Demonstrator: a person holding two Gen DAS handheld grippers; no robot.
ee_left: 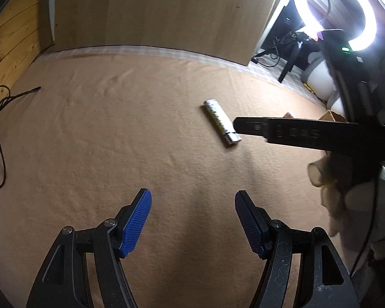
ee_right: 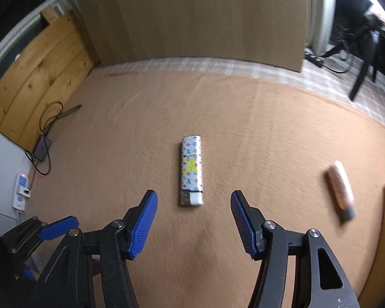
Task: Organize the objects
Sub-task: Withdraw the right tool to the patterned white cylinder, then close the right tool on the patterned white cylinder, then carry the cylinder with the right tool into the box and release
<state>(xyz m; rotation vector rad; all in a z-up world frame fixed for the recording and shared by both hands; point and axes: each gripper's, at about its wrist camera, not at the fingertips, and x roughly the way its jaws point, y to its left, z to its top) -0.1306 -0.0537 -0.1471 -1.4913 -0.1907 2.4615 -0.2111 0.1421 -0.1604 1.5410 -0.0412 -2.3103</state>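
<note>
Peach-coloured bed cover (ee_left: 115, 128) filled the left wrist view; the white lighter (ee_left: 221, 122) lay well beyond the released left hand-held gripper (ee_left: 193, 220). From the right wrist, it lay lengthwise just ahead of the released right hand-held gripper (ee_right: 194, 222), the nearer.

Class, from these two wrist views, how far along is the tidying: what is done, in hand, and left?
Done: nothing visibly sorted. The white lighter and pink lighter lie loose on the cloth. In hand: nothing; the right gripper is open just short of the white lighter, and the left gripper is open and empty. Left: both lighters.
</note>
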